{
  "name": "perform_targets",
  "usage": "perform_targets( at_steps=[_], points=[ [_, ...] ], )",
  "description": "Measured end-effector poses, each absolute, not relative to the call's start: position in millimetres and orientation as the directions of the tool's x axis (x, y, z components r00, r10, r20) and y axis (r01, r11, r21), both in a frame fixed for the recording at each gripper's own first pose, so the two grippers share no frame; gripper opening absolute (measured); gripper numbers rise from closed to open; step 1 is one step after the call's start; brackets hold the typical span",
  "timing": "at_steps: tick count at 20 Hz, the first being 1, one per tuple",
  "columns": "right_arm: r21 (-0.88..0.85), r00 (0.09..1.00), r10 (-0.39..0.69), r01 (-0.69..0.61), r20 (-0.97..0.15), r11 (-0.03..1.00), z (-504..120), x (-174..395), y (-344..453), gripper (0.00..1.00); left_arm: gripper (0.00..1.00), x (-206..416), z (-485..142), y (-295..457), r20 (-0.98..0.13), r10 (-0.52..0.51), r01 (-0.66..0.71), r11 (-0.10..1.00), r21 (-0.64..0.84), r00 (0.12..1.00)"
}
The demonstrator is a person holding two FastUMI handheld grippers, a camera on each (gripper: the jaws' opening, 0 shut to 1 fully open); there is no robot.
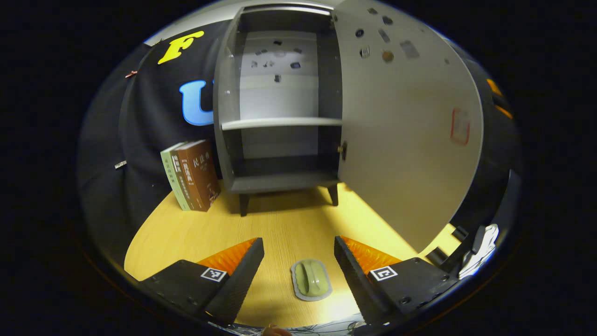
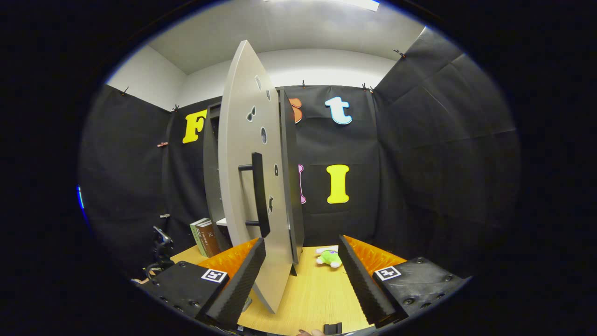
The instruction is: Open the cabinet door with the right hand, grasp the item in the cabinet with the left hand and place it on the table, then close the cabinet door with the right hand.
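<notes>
The grey cabinet (image 1: 280, 123) stands at the back of the wooden table (image 1: 280, 224), its door (image 1: 401, 140) swung wide to the right and both shelves bare. A small green oval item (image 1: 311, 279) on a grey base lies on the table between the fingers of my left gripper (image 1: 298, 261), which is open and not touching it. In the right gripper view the door (image 2: 247, 186) is nearly edge-on with its black bar handle (image 2: 259, 193) facing me. My right gripper (image 2: 302, 270) is open; the door's lower edge hangs just inside its left finger (image 2: 242, 275).
Three books (image 1: 193, 175) lean against the wall left of the cabinet. A green plush toy (image 2: 329, 256) lies on the table to the right behind the door. Black cloth walls close in the booth. A dark device (image 1: 466, 247) sits at the table's right edge beyond the door.
</notes>
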State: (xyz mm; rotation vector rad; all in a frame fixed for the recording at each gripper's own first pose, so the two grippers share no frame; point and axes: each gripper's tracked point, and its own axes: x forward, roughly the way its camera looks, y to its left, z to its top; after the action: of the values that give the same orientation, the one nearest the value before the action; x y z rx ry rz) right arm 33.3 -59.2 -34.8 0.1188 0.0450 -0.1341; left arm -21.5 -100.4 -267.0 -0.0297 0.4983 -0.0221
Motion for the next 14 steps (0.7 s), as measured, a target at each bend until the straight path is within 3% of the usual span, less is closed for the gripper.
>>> perform_targets(
  at_steps=[4,7,11,14],
  points=[
    [0.073,0.994,-0.11,0.108,0.024,0.991,-7.3,46.6,-48.3,0.98,0.96,-29.8,-168.3,-80.1,-0.356,-0.014,0.024,0.999,0.025,0.934],
    [0.12,0.995,-0.1,0.097,0.021,0.988,-2.4,63.6,-50.9,0.98,0.95,-23.9,-104.1,-82.7,-0.278,-0.06,0.056,0.998,-0.024,0.959],
    [0.209,0.999,-0.028,0.021,0.032,0.978,-1.5,90.8,-45.1,0.98,0.95,-4.7,-46.9,-79.5,-0.21,-0.14,0.12,0.987,-0.102,0.968],
    [0.203,0.999,0.021,-0.03,0.047,0.979,-3.0,103.1,-44.0,0.98,0.95,11.1,-26.0,-60.2,-0.17,-0.11,0.102,0.993,-0.056,0.979]
  ],
)
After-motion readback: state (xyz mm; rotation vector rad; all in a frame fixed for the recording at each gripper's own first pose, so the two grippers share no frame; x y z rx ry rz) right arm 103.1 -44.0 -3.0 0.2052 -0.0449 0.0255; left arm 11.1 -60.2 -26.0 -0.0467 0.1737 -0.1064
